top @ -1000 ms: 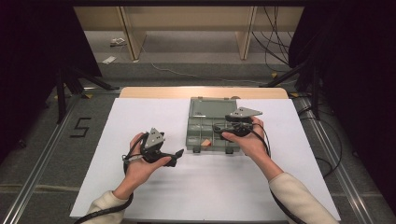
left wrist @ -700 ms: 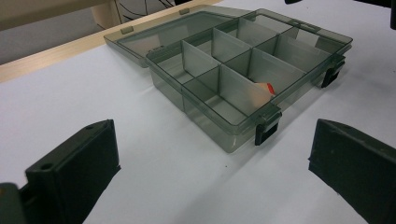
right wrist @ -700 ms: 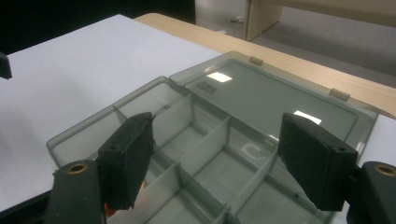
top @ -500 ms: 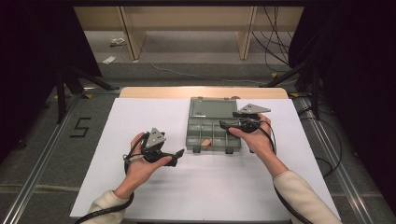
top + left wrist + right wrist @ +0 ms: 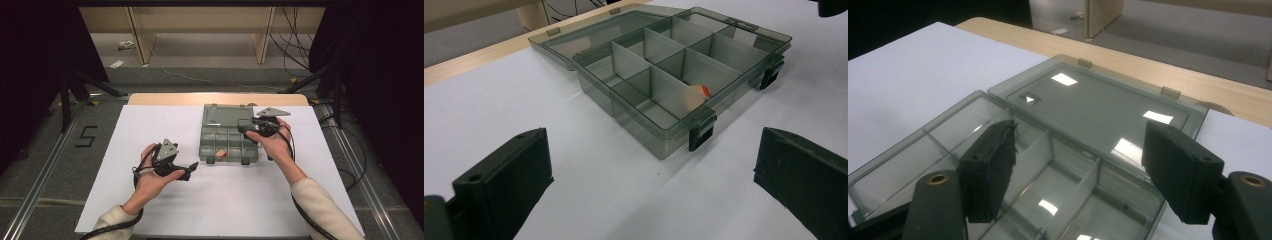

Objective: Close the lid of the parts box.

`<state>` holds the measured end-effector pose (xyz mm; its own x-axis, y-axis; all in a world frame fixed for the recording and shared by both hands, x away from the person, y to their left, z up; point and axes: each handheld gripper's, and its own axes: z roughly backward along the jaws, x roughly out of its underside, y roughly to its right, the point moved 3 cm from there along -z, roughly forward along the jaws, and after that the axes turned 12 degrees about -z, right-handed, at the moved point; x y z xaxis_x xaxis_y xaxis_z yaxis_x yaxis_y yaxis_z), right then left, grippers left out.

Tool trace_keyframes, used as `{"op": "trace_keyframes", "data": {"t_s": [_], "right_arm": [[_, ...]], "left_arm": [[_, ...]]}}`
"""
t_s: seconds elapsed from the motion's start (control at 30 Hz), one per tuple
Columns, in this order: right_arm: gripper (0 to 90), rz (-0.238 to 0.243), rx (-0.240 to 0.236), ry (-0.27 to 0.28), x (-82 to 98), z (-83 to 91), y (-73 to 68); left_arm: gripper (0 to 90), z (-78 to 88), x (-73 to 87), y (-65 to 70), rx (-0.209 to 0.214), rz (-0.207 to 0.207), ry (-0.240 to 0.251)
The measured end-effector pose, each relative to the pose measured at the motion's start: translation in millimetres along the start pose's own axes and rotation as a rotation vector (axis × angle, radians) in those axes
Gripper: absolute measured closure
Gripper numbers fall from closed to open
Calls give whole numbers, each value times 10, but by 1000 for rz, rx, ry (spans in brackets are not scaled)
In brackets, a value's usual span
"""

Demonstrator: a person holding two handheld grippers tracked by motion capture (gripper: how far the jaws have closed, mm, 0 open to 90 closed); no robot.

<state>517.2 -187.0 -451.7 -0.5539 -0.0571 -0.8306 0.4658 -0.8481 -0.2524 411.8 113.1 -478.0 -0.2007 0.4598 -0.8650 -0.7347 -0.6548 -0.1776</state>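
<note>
White table sheet carries the open compartment box point(image 5: 227, 140) at centre – light, stiff, slick plastic, likely best pinched at a rim wall; right gripper point(image 5: 244, 126) hovers over it, jaws wide and empty, just easing inward – left gripper point(image 5: 191, 170) wide, empty.

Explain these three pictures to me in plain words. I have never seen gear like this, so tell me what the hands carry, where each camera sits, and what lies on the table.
A person sits at a table covered with a white sheet and holds a hand-operated clamp tool in each hand. The high view looks down from above: the left gripper rests on the sheet, and the right gripper hovers over a grey plastic organizer box. The other two pictures come from small cameras riding on each tool, looking along its black jaws. The box lies open, its lid folded back flat. One front compartment holds a small orange piece; I cannot tell what it is. Both pairs of jaws stand open, with nothing held.
</note>
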Motion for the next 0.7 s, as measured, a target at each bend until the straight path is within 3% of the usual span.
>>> {"op": "trace_keyframes", "data": {"t_s": [0.2, 0.4, 0.7], "right_arm": [[326, -14, 38, -16, -127, -159, 84], [354, -33, 123, -66, -251, -340, 262], [459, -88, 203, -118, -329, -573, 539]], "left_arm": [[12, -2, 0, 2, 5, 5, 2], [15, -2, -2, 6, 5, 4, 4], [18, 0, -8, -2, 5, 9, 8]]}}
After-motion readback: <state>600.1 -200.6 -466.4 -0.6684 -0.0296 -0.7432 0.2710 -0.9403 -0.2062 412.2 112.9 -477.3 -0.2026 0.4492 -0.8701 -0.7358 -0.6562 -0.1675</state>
